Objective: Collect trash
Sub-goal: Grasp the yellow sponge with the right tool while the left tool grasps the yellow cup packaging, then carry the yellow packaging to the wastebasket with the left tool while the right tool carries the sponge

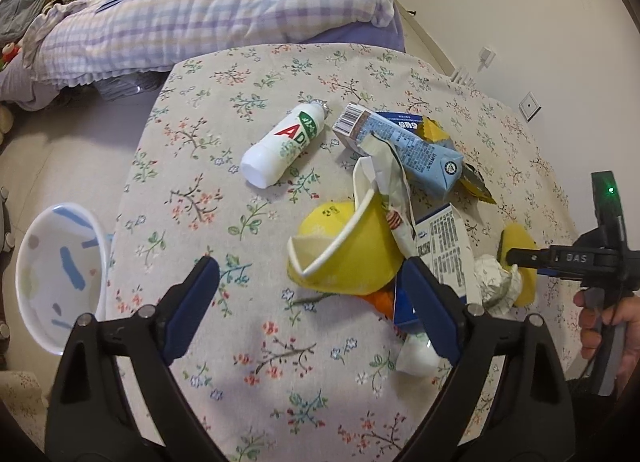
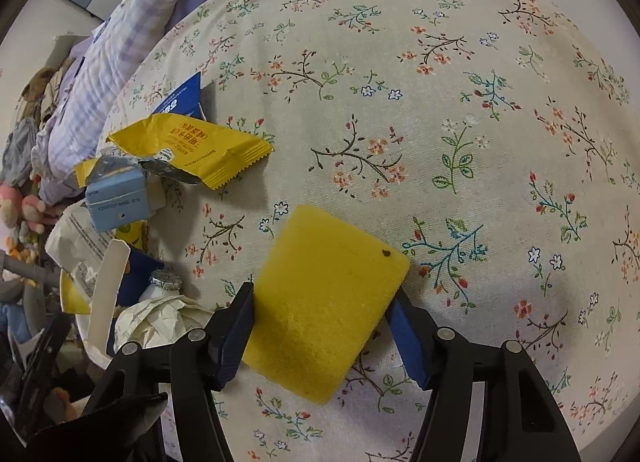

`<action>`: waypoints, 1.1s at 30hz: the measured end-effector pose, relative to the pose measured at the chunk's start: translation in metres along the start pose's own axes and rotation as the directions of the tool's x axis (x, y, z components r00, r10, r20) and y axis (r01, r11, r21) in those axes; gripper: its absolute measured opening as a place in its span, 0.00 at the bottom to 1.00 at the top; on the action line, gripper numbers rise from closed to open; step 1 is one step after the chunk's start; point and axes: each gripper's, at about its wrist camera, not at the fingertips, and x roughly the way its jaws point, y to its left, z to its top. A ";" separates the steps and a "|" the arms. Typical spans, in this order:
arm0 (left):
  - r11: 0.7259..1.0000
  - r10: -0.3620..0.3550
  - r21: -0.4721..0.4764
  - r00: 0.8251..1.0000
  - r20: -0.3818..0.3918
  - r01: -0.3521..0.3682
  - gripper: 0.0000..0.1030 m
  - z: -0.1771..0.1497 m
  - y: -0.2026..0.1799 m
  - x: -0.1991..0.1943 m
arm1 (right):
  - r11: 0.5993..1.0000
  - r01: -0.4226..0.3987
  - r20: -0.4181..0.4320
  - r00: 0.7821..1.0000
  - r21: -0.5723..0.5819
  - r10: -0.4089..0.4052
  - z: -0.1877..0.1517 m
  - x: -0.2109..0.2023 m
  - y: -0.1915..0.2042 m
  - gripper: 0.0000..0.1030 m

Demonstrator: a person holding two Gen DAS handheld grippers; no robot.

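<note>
Blue-padded jaws of the right gripper (image 2: 320,328) press both sides of a yellow sponge (image 2: 326,302) lying on the floral tablecloth (image 2: 460,82); only the right wrist view shows that grip squarely. At nine o'clock there lie a yellow wrapper (image 2: 192,146), a blue carton (image 2: 118,202) and crumpled paper (image 2: 156,318). From the left wrist view, the left gripper (image 1: 312,294) hangs with jaws wide apart, nothing between the pads, above the cloth beside a crushed yellow cup (image 1: 344,258). That view alone shows a white bottle (image 1: 282,144) at twelve o'clock, a white bin (image 1: 60,278) at nine o'clock, and a hand (image 1: 608,326) at three o'clock.
</note>
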 end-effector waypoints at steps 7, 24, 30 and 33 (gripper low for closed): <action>0.999 -0.028 0.023 1.000 -0.001 0.028 0.72 0.005 0.000 0.019 | 1.000 -0.013 0.029 0.999 -0.022 0.014 -0.003 -0.018 -0.004 0.63; 0.999 -0.044 0.012 0.995 0.090 0.043 0.28 0.006 0.000 -0.002 | 0.997 -0.058 0.129 0.990 -0.052 0.064 -0.009 -0.052 0.012 0.63; 0.999 -0.020 -0.027 0.991 0.133 0.024 0.28 0.005 0.017 -0.021 | 0.994 -0.078 0.164 0.982 -0.082 0.090 -0.009 -0.062 0.030 0.63; 0.999 -0.003 -0.050 0.989 0.150 0.010 0.28 0.005 0.029 -0.030 | 0.990 -0.082 0.181 0.978 -0.111 0.101 -0.011 -0.067 0.043 0.63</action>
